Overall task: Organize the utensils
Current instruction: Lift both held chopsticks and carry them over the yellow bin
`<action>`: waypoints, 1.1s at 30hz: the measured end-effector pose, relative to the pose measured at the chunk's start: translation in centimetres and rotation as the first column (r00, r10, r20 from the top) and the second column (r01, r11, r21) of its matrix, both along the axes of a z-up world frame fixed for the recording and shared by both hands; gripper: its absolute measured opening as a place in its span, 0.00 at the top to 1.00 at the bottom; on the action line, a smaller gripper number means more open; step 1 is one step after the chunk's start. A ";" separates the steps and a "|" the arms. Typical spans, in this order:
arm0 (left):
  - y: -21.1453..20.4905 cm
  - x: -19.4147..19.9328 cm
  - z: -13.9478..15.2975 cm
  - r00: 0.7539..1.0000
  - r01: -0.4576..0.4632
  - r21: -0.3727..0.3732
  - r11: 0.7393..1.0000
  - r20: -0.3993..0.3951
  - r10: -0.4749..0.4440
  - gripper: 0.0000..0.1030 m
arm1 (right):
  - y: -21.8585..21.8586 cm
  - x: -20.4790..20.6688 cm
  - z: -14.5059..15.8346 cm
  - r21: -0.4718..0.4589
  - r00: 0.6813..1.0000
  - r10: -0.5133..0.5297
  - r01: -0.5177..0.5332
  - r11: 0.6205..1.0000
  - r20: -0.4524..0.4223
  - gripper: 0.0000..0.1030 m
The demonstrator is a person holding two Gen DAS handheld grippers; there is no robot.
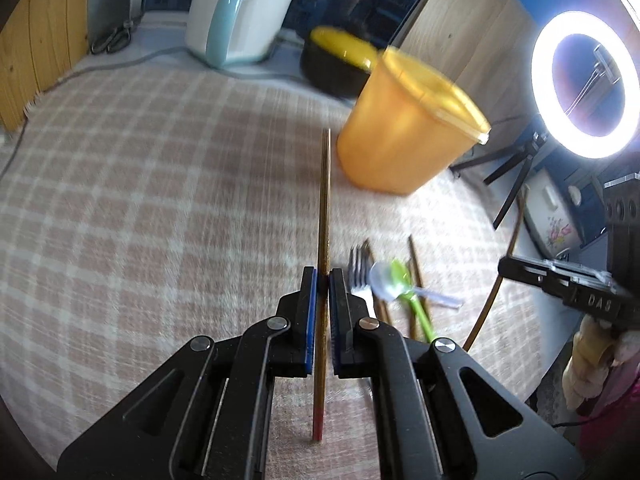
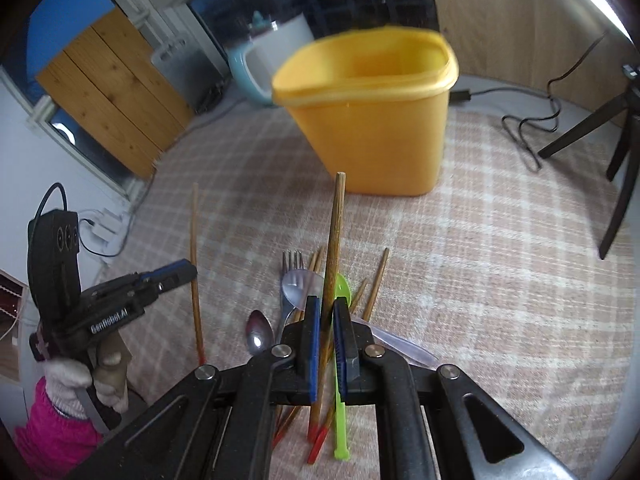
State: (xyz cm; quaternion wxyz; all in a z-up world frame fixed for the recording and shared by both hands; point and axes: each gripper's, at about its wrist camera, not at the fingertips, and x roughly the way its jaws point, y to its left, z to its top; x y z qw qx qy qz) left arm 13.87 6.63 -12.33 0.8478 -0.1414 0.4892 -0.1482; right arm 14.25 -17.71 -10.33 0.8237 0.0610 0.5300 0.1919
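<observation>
My left gripper is shut on a wooden chopstick with a red end, held above the checked cloth. My right gripper is shut on another wooden chopstick, also lifted off the cloth. Below it lies a pile: a metal fork, a clear plastic spoon, a green plastic spoon, a metal spoon and several more chopsticks. An orange plastic container stands open beyond the pile. The left gripper with its chopstick shows at the left of the right wrist view.
A white and light-blue appliance and a black pot with a yellow lid stand at the back of the table. A ring light on a tripod stands at the right, with a black cable on the cloth. Wooden panels flank the table.
</observation>
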 end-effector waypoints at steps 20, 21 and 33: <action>-0.6 -0.8 8.2 0.974 0.023 0.015 1.000 0.225 -0.026 0.98 | -1.5 -2.9 7.9 -0.051 0.960 -0.027 0.043 0.998 0.279 0.97; -0.7 -0.8 8.5 0.972 0.025 0.013 1.000 0.235 -0.027 0.98 | -1.5 -2.8 8.2 -0.052 0.958 -0.027 0.044 0.998 0.287 0.97; -1.6 0.5 12.2 0.945 0.045 -0.011 0.999 0.325 -0.039 0.98 | -1.4 -1.9 11.3 -0.066 0.928 -0.026 0.054 0.996 0.373 0.97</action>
